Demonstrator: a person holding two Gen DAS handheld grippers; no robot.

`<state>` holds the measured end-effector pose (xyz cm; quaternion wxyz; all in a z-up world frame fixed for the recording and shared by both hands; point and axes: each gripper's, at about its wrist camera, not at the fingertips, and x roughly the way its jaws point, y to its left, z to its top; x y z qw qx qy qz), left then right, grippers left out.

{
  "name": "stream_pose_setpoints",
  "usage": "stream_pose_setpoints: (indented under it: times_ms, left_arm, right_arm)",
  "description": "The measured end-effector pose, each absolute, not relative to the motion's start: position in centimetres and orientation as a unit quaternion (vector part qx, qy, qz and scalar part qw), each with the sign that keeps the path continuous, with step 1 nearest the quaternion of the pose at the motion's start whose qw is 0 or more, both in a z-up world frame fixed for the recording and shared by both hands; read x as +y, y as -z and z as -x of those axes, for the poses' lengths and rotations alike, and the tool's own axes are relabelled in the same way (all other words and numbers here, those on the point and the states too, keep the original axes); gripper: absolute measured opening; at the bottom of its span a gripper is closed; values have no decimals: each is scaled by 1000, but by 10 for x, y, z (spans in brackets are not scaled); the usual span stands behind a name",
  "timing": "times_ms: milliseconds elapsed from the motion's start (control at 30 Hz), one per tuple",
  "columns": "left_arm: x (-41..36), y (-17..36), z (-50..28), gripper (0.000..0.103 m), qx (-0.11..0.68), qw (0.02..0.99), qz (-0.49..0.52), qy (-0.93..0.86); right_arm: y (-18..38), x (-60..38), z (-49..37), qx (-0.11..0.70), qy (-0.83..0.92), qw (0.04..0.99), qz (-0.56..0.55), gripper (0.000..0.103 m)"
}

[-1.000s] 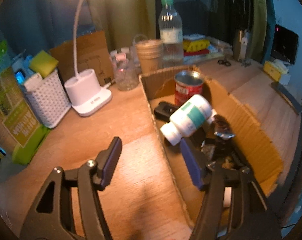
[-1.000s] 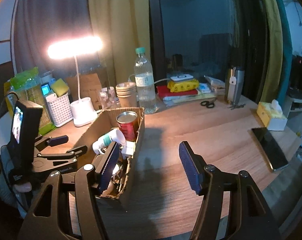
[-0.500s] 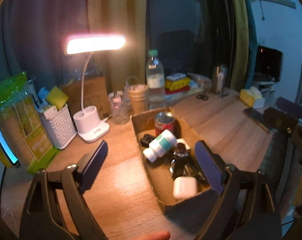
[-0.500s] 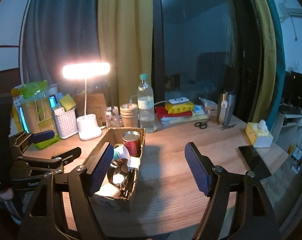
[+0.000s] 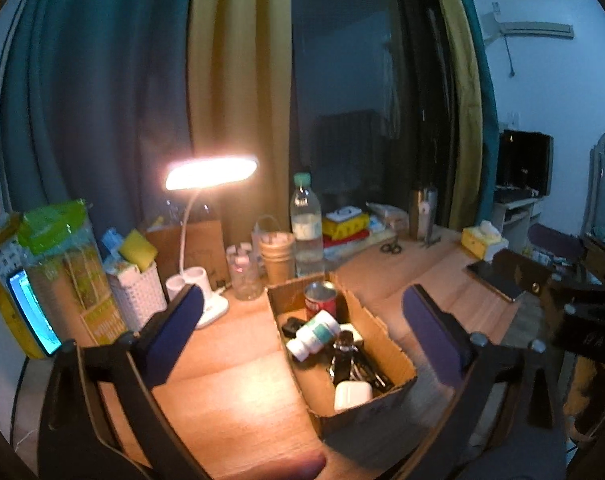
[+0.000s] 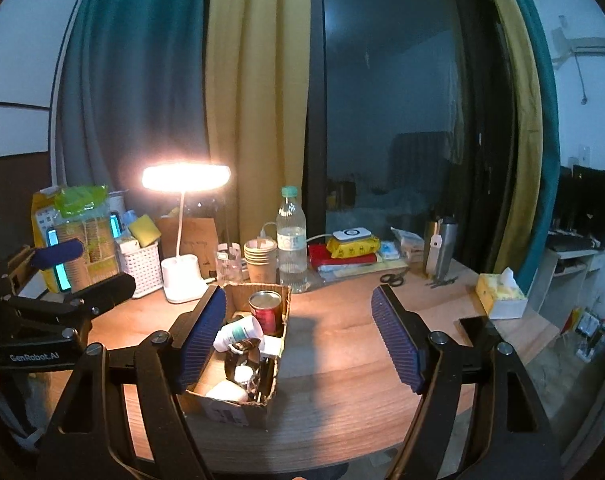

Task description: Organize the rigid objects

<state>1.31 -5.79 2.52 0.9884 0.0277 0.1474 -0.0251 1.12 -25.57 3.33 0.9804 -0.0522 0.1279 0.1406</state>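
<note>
Both grippers have pulled back and up from the open brown cardboard box (image 5: pixel 386 354) since 1 s ago, and the white pill bottle w/ green label (image 5: pixel 314 334) that sat between the left fingers then now lies inside the box. Left wrist view: left gripper (image 5: pixel 302 334) hangs above the wooden desk (image 5: pixel 238 396), jaws opening, spread wide, nothing between the pads; the box shows through the gap but apart from them. Box sits mid-desk, nearer the front edge; inside, a red tin can (image 5: pixel 320 300) stands upright at the far end, the pill bottle lies tilted just in front of it, dark small items in the middle are too murky to ID, and a white rounded earbud case (image 5: pixel 352 395) lies at the near end. Lit white desk lamp (image 5: pixel 211 168) stands toward the desk's back-left w/ a white woven basket (image 5: pixel 136 296) beside it; a clear plastic water bottle w/ green cap (image 5: pixel 307 232) and a stack of brown paper cups (image 5: pixel 277 256) stand behind the box. Right wrist view: right gripper (image 6: pixel 298 338) is released too, blue ribbed pads wide apart, holding nothing, the box's right wall and bare desk between them. Left gripper (image 6: pixel 68 276) shows at the left edge, over the desk's left side, empty. Yellow tissue box (image 6: pixel 500 300) and a dark phone (image 6: pixel 488 332) lie near the right edge; scissors (image 6: pixel 392 279) toward the back.
</note>
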Motion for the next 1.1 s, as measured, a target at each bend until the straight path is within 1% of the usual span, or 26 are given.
stream_pose_setpoints:
  times_ms: [233, 1100]
  left_arm:
    - [-55, -32, -6, 101, 135, 990, -26, 30]
    - [-58, -31, -4, 101, 127, 991, -30, 22]
  right_arm:
    - [-37, -253, -8, 122, -142, 981, 55, 78]
    - [-33, -252, -10, 129, -142, 980, 56, 78]
